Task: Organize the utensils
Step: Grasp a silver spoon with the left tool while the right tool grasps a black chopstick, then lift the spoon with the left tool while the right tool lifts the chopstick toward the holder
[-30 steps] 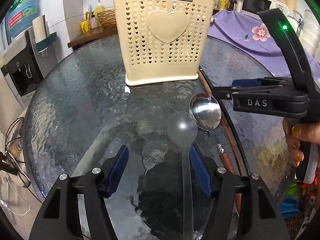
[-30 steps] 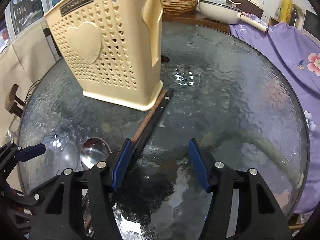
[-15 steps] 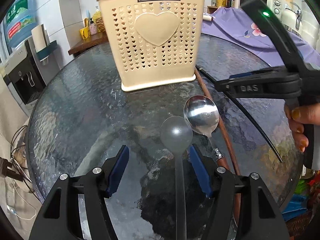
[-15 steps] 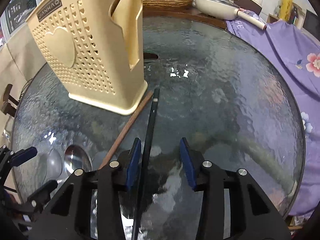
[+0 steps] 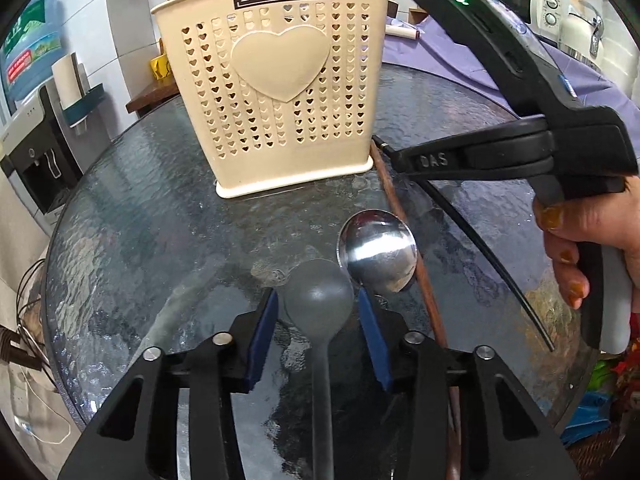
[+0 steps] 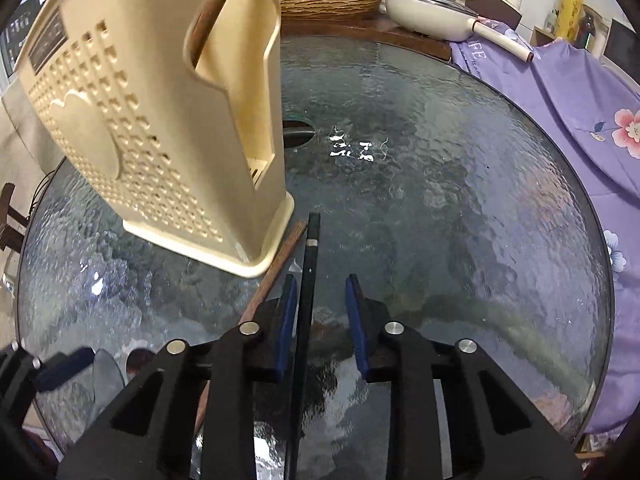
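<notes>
Both grippers' jaws have just been closing | left gripper (image 5: 316,334) brackets grey spoon (image 5: 319,300), right gripper (image 6: 322,322) brackets black chopstick (image 6: 306,300), neither yet pinched, both before the basket (image 5: 276,92) | step: grasping; next: clamp, lift into basket.

Left hand-held gripper (image 5: 316,316) jaws closing; right hand-held gripper (image 6: 320,312) likewise, both angled down

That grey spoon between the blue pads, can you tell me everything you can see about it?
The grey spoon looks like dull matte plastic, with a round bowl and a long straight handle running back toward the camera. It lies on the textured glass table, between the jaws of the left gripper, which have just been closing around it; a small gap still shows on each side. Its bowl overlaps the edge of the shiny metal spoon beside it.
</notes>
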Action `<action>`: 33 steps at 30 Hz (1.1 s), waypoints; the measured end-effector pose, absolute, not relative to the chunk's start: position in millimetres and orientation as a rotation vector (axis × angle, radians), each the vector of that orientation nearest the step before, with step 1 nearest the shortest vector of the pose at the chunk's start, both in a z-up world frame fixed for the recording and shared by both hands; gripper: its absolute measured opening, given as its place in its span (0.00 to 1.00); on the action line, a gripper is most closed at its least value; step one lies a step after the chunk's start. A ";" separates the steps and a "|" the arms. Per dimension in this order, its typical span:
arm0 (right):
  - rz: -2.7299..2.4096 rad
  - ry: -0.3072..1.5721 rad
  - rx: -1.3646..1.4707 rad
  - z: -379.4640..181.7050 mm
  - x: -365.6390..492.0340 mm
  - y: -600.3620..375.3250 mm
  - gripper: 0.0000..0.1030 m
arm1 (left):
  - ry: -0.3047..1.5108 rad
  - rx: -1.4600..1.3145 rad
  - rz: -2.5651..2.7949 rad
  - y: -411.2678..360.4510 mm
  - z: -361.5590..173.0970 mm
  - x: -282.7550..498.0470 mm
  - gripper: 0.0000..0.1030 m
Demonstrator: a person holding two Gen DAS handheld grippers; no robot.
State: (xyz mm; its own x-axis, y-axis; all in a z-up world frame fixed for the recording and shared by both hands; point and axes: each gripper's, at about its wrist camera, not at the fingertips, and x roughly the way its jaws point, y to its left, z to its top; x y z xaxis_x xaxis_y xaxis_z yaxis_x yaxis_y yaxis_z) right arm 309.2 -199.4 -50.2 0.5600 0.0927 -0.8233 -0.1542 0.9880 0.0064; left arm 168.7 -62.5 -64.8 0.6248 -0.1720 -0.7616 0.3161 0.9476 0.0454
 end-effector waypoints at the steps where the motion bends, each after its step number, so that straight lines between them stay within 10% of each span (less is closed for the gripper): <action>1: 0.146 0.965 -0.071 -50.2 311.2 -198.6 0.21 | 0.851 0.183 -0.284 -63.6 -64.3 169.8 0.36; 33: 0.290 0.536 0.029 56.8 199.3 -231.6 0.08 | 0.650 0.000 -0.330 -12.8 16.5 154.5 0.34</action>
